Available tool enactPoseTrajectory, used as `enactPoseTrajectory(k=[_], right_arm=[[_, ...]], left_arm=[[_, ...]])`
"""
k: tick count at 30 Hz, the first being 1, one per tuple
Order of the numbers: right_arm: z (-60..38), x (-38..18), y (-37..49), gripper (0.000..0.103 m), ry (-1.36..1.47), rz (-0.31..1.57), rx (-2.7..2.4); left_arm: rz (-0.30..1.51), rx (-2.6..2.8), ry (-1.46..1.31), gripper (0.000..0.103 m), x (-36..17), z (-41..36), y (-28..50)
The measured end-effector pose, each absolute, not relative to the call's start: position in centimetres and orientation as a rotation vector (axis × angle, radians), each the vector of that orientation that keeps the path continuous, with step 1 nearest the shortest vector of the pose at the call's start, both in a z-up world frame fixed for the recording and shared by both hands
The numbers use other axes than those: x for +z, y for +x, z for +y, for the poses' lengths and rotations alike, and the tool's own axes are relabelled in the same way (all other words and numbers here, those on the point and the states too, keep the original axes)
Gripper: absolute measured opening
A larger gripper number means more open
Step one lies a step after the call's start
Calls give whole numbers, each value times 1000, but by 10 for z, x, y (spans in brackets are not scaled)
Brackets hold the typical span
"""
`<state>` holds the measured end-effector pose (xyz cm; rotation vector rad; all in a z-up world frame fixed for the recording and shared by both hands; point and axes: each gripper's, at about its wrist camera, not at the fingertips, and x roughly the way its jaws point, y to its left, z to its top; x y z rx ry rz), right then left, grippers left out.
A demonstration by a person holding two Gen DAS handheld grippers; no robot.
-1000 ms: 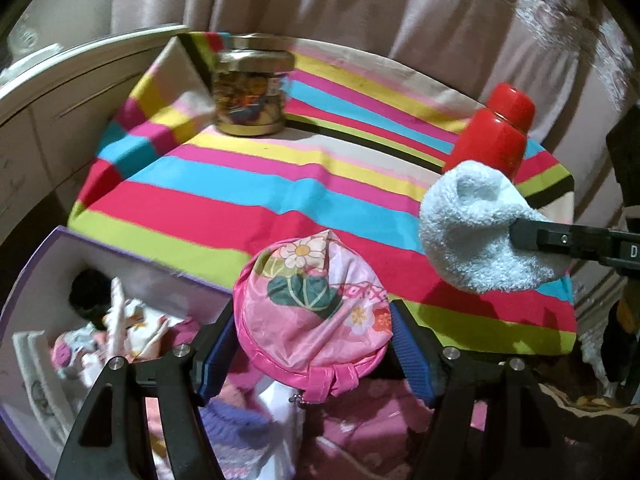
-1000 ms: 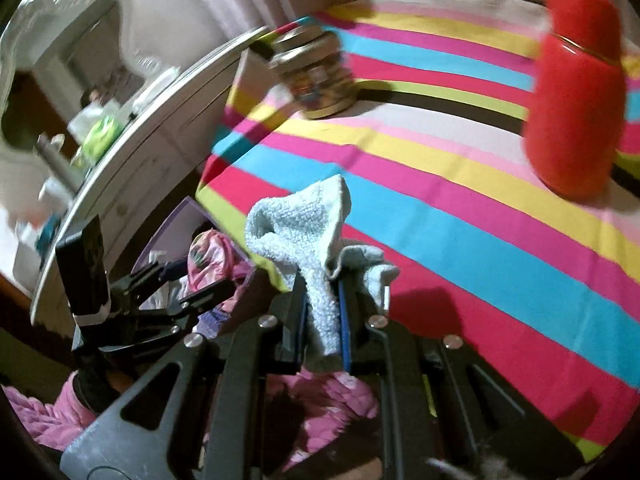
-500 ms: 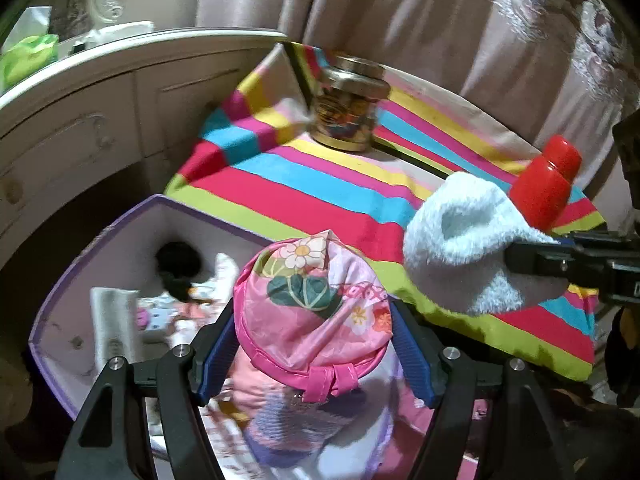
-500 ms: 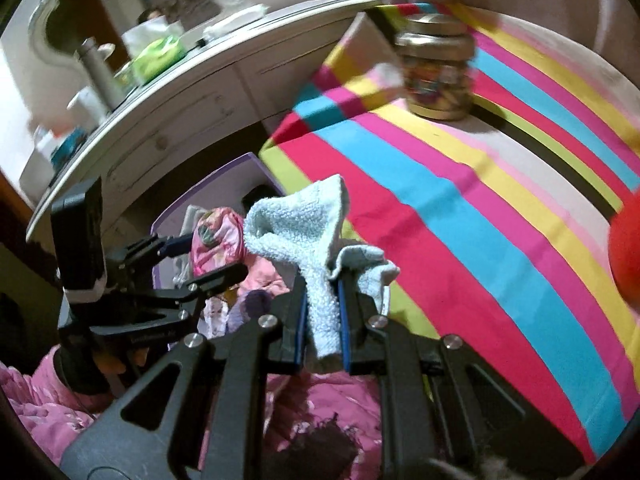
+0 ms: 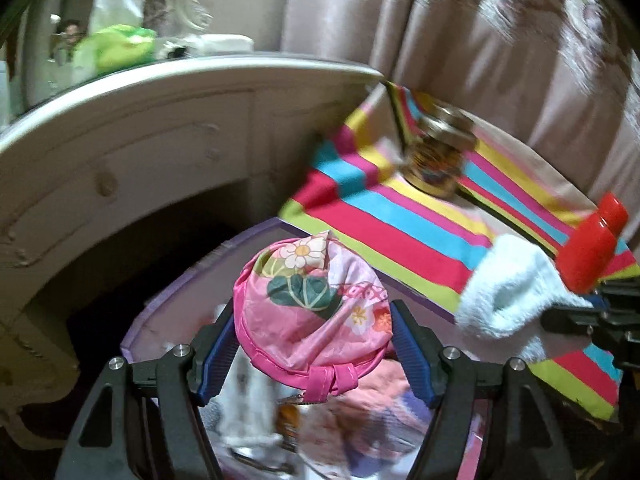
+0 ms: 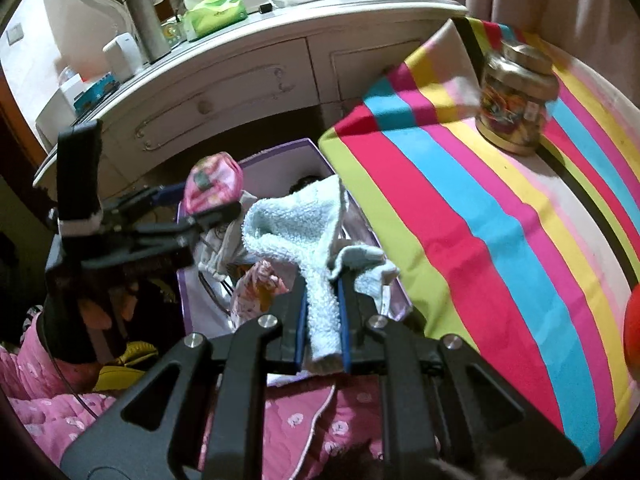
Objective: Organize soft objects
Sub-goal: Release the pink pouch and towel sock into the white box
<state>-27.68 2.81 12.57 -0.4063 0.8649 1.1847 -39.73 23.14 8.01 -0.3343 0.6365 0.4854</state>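
A round pink floral pouch (image 5: pixel 316 304) sits between the blue pads of my left gripper (image 5: pixel 312 320), which is shut on it. The pouch hangs over the open purple box (image 5: pixel 192 280), which holds several soft items. My right gripper (image 6: pixel 322 300) is shut on a fluffy light-blue sock (image 6: pixel 296 232), also above the box (image 6: pixel 280 150). In the right wrist view the left gripper (image 6: pixel 196 204) shows to the left with the pouch (image 6: pixel 214 182). The left wrist view has the sock (image 5: pixel 504 292) at right, with the right gripper (image 5: pixel 580 316) behind it.
A striped cloth (image 6: pixel 480 220) covers the table right of the box, with a glass jar (image 6: pixel 516 108) and a red bottle (image 5: pixel 592 252) on it. A white dresser (image 6: pixel 240 80) with clutter on top stands behind. A pink quilt (image 6: pixel 48 408) lies at lower left.
Both grippers have swung left, from above the striped table to over the purple box, each still holding its item. The dresser has come into view.
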Motion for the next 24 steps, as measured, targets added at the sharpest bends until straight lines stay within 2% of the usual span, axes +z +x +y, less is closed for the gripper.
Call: enactPoseTrajectory(k=[10, 11, 13, 14, 15, 18, 21, 24], right_arm=[[58, 111, -291, 19, -450, 872, 1231], [61, 107, -290, 25, -459, 871, 1231], [61, 103, -287, 42, -469, 866, 1195], [59, 102, -285, 57, -456, 870, 1187], [55, 103, -282, 65, -426, 879, 1194], [45, 111, -275, 69, -344, 901, 1219], [36, 123, -277, 82, -296, 919, 1252], [32, 136, -294, 85, -383, 878, 1266]], left_arm=[[591, 521, -366, 75, 80, 243, -400], [579, 527, -368, 77, 81, 244, -400], [551, 544, -377, 90, 86, 247, -406], [526, 538, -383, 91, 90, 247, -412], [508, 531, -386, 92, 94, 247, -414], [472, 526, -384, 102, 110, 248, -422], [440, 566, -334, 103, 139, 239, -432], [376, 576, -249, 103, 169, 220, -444]])
